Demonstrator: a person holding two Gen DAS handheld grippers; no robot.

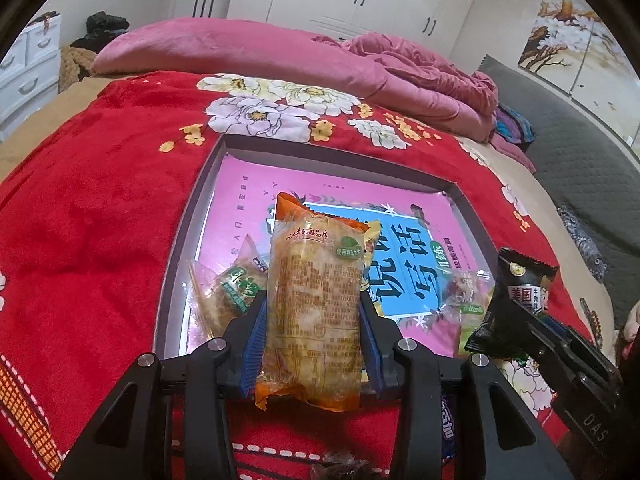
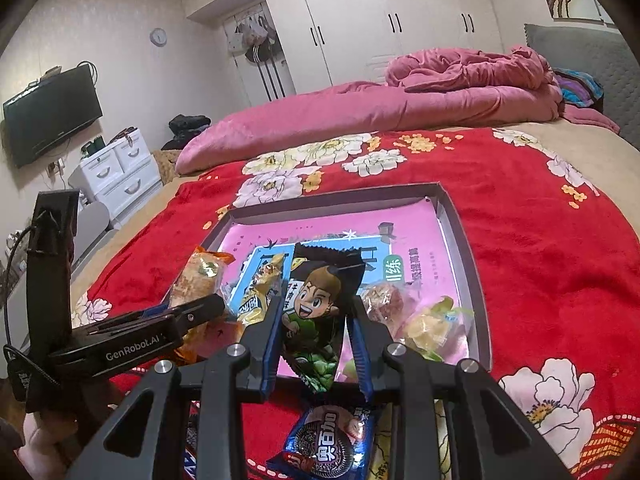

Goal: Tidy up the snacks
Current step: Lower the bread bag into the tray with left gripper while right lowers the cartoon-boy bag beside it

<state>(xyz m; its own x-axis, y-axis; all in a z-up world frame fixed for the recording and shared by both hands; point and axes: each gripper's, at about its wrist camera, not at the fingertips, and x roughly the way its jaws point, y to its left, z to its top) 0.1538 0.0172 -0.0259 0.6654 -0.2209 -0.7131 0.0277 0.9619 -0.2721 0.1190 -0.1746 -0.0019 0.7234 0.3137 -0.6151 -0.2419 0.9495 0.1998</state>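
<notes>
The left gripper (image 1: 314,322) is clamped on an orange-ended clear snack packet (image 1: 314,304), held upright over the near edge of the shallow box (image 1: 188,236); the packet blocks the box contents behind it. The right gripper (image 2: 316,332) is clamped on a black snack packet (image 2: 318,304) with a cartoon figure, also above the box's near edge. Several wrapped snacks (image 2: 432,326) lie inside the box on its pink printed liner (image 2: 360,220), their labels too blurred to read. A blue biscuit packet (image 2: 330,446) lies on the red floral blanket (image 2: 560,272), partly cut off by the gripper frame. Beyond: pink quilt (image 2: 380,108), white wardrobes (image 2: 360,20), wall-mounted television (image 2: 52,114), white drawers (image 2: 120,176).
</notes>
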